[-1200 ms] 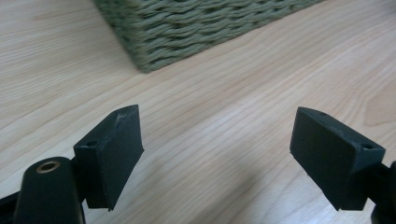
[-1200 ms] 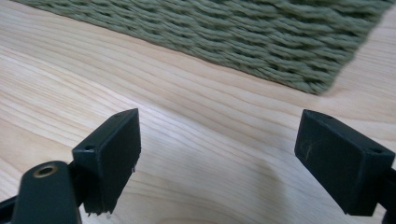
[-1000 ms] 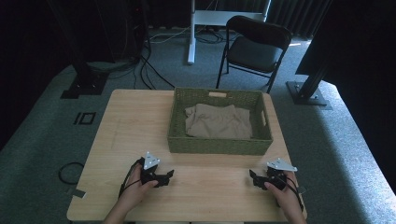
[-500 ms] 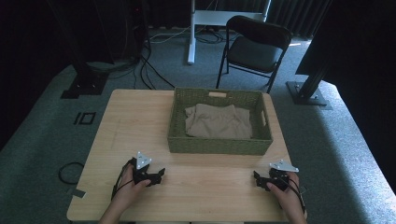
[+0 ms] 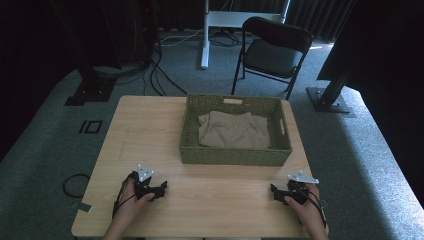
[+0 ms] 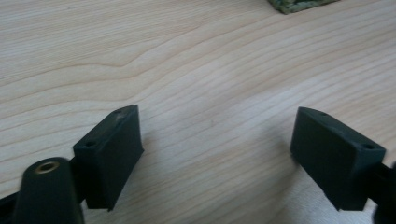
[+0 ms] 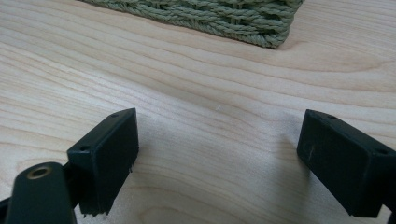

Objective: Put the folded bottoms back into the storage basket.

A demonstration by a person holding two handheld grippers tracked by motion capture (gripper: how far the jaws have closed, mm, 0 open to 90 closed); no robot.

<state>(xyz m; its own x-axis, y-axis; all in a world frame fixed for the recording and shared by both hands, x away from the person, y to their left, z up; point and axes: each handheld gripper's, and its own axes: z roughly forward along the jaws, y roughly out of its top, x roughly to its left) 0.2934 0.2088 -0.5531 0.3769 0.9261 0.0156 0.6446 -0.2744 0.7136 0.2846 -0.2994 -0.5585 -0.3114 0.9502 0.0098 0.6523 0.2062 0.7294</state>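
Looking across from the left, I have my left gripper (image 5: 161,189) low on the wooden table (image 5: 145,130) near its front-left corner, my left hand (image 5: 131,200) wrapped round it from below. In the left gripper view its jaws stand wide apart with bare wood grain between them and nothing held; a corner of the woven basket (image 5: 234,156) just shows at the top edge there.

Moving to the middle, the green basket sits on the far half of the table, a little right of centre, well apart from both grippers. A folded tan cloth (image 5: 232,130) lies inside it, resting on the bottom and reaching close to the left and far walls.

Over at the right, my right gripper (image 5: 274,191) rests near the front-right corner, my right hand (image 5: 306,206) behind it. In the right gripper view its jaws are spread just as wide, empty, pointed at the basket's near wall.
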